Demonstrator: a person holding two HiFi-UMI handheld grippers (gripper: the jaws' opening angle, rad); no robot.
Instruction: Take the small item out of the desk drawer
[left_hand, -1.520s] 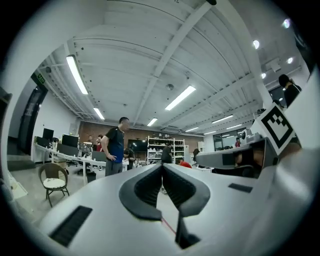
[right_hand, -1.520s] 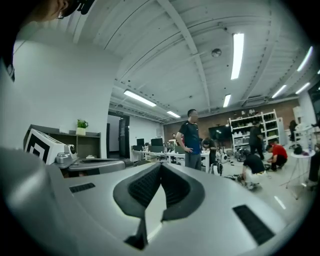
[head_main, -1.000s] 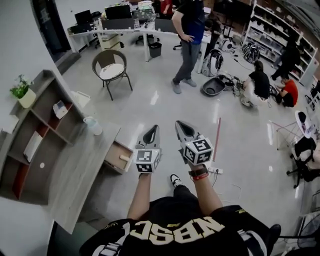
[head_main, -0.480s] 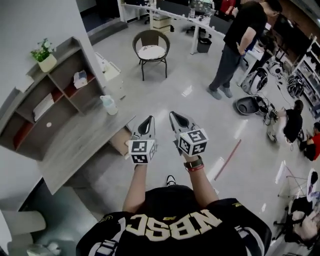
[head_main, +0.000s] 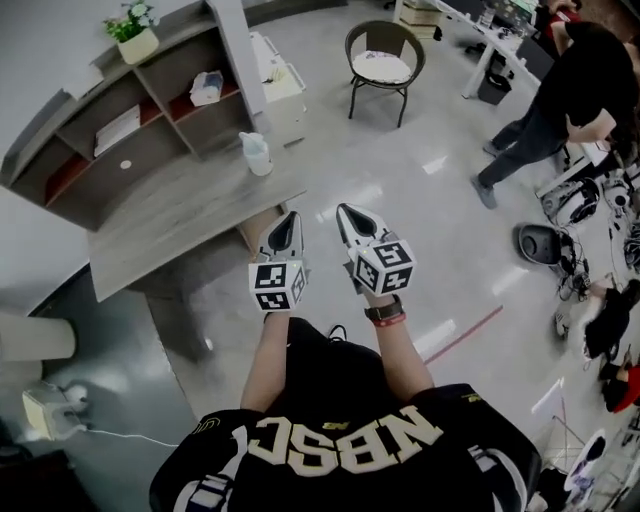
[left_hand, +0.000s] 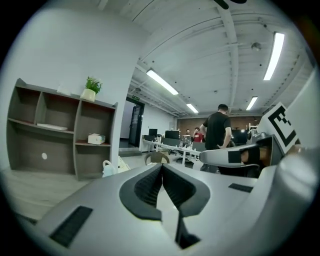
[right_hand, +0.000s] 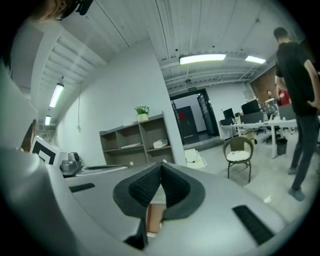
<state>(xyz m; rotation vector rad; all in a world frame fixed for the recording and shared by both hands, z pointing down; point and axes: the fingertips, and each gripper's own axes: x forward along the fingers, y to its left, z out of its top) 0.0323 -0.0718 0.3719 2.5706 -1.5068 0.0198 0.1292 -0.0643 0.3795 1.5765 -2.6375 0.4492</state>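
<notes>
The grey wooden desk (head_main: 170, 215) stands just ahead and left of both grippers. A light-wood corner of its drawer (head_main: 250, 236) peeks out beside the left gripper (head_main: 289, 217), and the rest is hidden behind that gripper. I see no small item. The left gripper (left_hand: 161, 166) is shut, its ribbed pads meeting with nothing between them. The right gripper (head_main: 346, 211) hangs close beside it over the floor. Its pads (right_hand: 161, 164) also meet on nothing, so it is shut. A strip of brown wood (right_hand: 154, 216) shows through the gap below them.
A translucent jug (head_main: 257, 155) stands on the desk's far end. Behind the desk is an open shelf unit (head_main: 130, 125) with a potted plant (head_main: 135, 30) on top. A round chair (head_main: 383, 62) and a standing person (head_main: 565, 95) are farther out on the glossy floor.
The view has swung left toward the desk. Both grippers travelled with it, side by side, and now sit right at the desk's edge. Their jaws stayed together throughout.
</notes>
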